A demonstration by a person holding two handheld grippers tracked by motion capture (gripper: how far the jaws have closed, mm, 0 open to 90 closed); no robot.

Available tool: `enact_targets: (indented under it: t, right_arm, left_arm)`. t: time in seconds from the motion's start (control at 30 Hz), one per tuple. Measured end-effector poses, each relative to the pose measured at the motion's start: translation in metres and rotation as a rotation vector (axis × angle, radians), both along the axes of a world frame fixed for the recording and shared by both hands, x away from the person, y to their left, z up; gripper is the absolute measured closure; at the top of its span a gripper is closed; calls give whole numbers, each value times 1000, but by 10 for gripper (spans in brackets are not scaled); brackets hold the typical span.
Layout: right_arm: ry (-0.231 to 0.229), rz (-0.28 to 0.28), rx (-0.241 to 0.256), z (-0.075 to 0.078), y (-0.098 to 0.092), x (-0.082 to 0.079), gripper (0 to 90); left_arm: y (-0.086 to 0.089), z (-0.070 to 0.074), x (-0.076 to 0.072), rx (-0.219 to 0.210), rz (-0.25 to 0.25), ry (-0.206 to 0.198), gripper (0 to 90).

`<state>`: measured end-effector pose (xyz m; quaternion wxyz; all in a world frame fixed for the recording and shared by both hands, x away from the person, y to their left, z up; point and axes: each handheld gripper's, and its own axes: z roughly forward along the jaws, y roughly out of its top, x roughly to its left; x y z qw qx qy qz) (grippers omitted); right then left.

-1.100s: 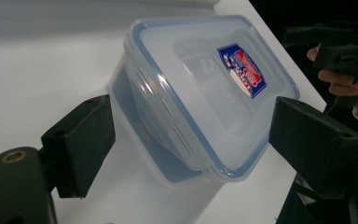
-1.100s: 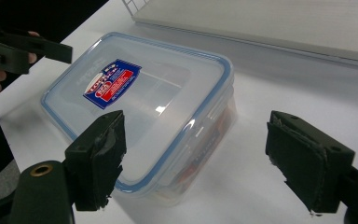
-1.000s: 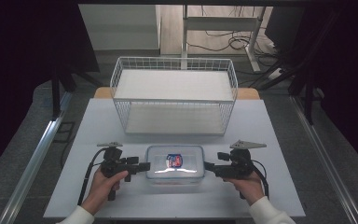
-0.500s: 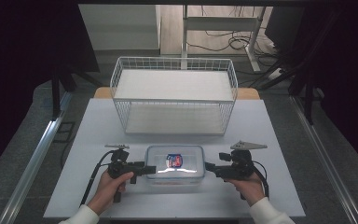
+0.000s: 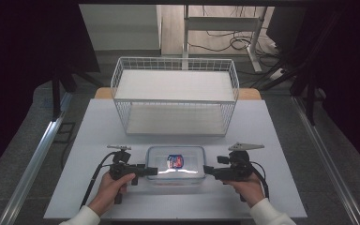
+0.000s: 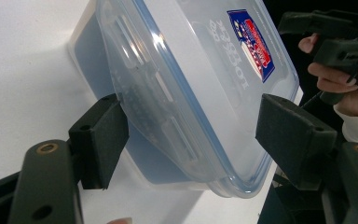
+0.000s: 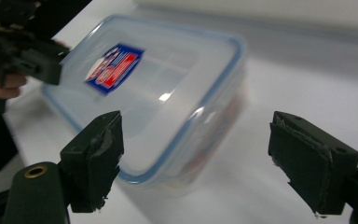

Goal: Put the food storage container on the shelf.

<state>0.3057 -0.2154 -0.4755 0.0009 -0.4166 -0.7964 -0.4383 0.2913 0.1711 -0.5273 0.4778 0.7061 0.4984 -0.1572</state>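
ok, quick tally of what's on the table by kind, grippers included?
Clear plastic container with blue-sealed lid: 1
White wire basket: 1
Black grippers: 2, left gripper and right gripper, both open at the container's ends
Total: 4

Looks like a lab or test room rigged for recording, not a home. White table point(image 5: 98, 140) standing on grey carpet, boxed in by black curtains point(image 5: 37, 42) and metal frame rails point(image 5: 37, 154). Loose cables point(image 5: 225, 44) lying on the wooden floor behind, near the legs of a bare desk point(image 5: 225, 23).
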Motion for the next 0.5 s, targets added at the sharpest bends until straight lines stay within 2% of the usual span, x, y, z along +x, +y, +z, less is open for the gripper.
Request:
enact_targets:
  t: [0.03,0.07,0.1,0.3,0.37,0.5]
  right_arm:
    - [56,14,29,-5,4,5,181]
    - [56,14,29,-5,4,5,181]
    - [78,19,43,-8,6,8,181]
    - [248,34,131,-23,12,27,169]
    - [281,39,143,-26,13,29,169]
    - [312,42,148,-30,16,29,183]
  left_arm:
    - [0,0,0,-1,0,0,260]
    - [0,0,0,-1,-1,1,260]
    - [0,0,0,-1,-1,1,261]
    - [0,0,0,-5,-2,0,262]
    - [0,0,0,-5,-2,0,263]
    - [0,0,0,-5,-2,0,263]
